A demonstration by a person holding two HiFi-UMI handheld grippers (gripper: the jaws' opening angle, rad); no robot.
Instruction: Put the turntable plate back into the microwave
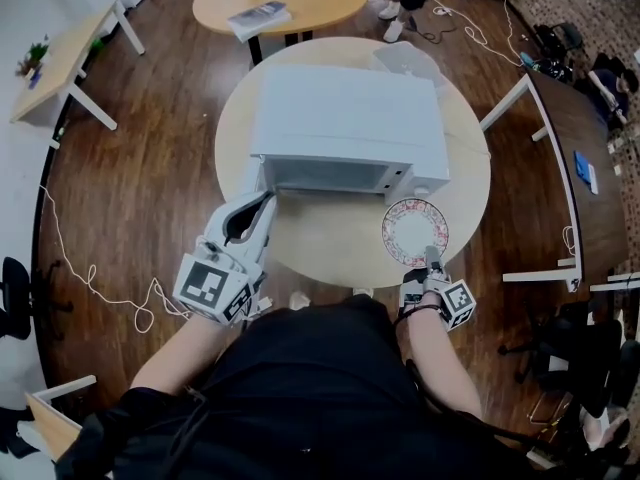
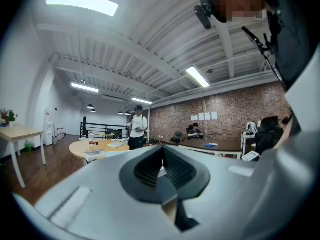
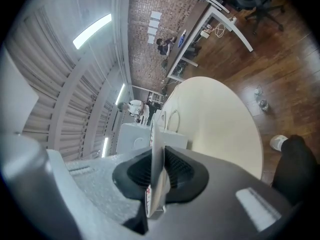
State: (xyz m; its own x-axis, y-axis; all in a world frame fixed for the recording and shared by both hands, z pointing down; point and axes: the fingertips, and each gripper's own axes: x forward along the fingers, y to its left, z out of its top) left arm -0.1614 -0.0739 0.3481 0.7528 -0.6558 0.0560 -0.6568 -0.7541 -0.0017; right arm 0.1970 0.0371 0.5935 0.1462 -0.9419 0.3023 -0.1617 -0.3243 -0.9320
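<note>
Now the turntable plate (image 1: 415, 231) is clamped by the down-tilted right gripper (image 1: 433, 256) before the microwave (image 1: 345, 118); the left gripper (image 1: 264, 204) is held level, closed.

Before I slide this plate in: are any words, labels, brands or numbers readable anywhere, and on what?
No text is legible in any view.
Microwave: no readable label or brand.
Turntable plate: patterned rim, no lettering.
Left gripper and right gripper cubes: square markers, no words.
Booklet on far table: print too blurred.
Sheets on brick wall: too small.
</note>
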